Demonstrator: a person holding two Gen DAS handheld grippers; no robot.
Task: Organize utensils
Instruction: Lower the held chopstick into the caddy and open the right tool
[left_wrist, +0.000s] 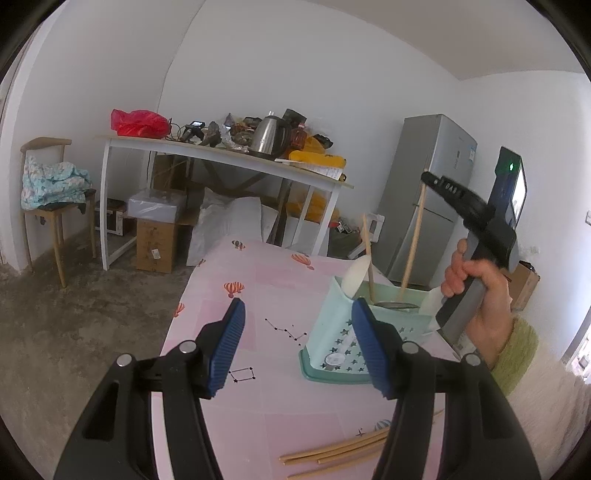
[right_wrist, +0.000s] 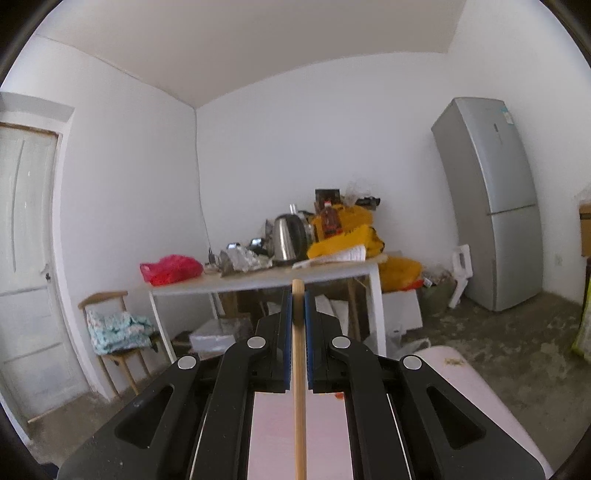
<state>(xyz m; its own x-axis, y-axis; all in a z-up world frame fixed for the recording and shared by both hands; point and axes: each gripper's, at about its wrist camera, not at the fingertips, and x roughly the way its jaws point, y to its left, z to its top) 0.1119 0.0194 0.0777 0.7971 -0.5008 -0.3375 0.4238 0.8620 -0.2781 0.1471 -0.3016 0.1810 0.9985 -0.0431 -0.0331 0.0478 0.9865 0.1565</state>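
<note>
Nearest you, at the desk's near edge, a few loose pale bamboo chopsticks (left_wrist: 332, 452) lie on the pink balloon-print tablecloth (left_wrist: 236, 280) that covers the desk, partly hidden behind your left gripper (left_wrist: 297, 345); its blue ribbed fingers (left_wrist: 227, 343) stand apart with nothing between them. Just beyond it, toward the desk's right edge, the mint-green plastic utensil holder with star cut-outs (left_wrist: 332, 354) already carries a white ceramic spoon (left_wrist: 356, 275) and one upright stick. Farther on, above the holder, your right gripper (right_wrist: 297, 332) is clamped on a single long bamboo chopstick (right_wrist: 298, 387), its lower end reaching down into the holder's open top. You seem to be mid-drop on this stick: the next move calls for easing it lower, keeping it inside the rim, then letting the right fingers part. After that, your free left gripper is best placed to take the sticks by the near edge.
</note>
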